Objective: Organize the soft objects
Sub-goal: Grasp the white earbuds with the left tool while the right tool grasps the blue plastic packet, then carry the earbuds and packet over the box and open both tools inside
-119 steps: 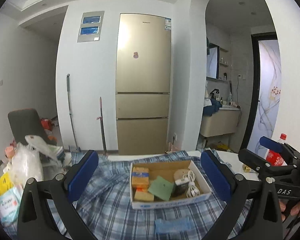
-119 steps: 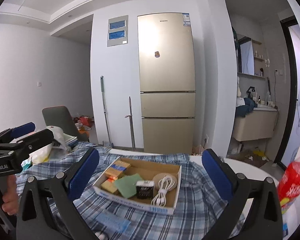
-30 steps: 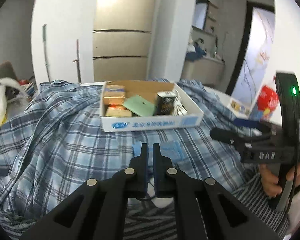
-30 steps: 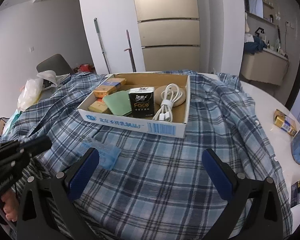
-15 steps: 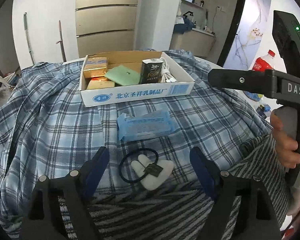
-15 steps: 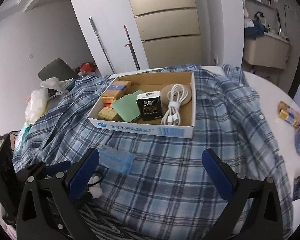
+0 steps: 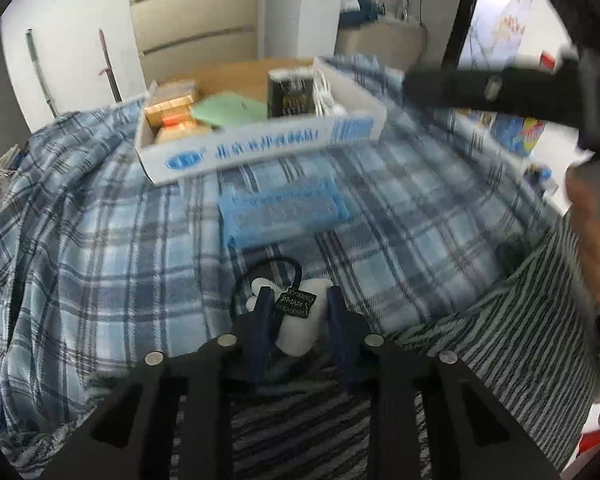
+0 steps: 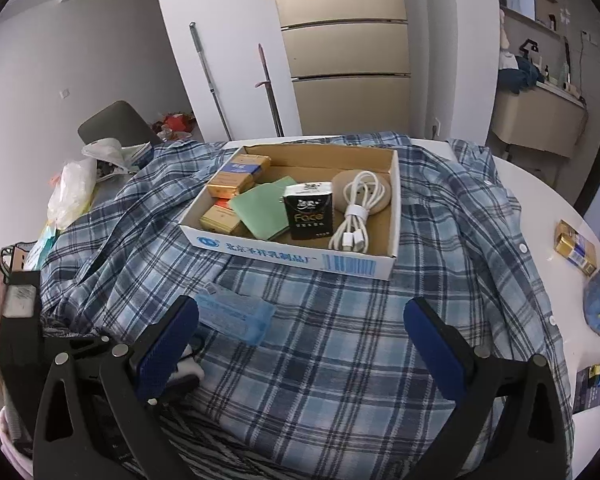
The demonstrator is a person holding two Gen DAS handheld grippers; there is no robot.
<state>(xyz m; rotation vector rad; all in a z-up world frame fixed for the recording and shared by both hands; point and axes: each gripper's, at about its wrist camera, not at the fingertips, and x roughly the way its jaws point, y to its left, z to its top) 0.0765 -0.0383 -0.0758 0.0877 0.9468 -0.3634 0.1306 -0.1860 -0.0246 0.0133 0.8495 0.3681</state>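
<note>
The white plush hair tie lies on the plaid shirt between the narrowed jaws of my left tool, which have just been closing around it; I cannot tell if the pads press yet. Farther right, the blue packet lies outside the box, so most sorting seems left, and my right tool hangs wide open, empty.

White walls, a beige fridge straight ahead with two mop poles leaning beside it, and a grey chair off left.
</note>
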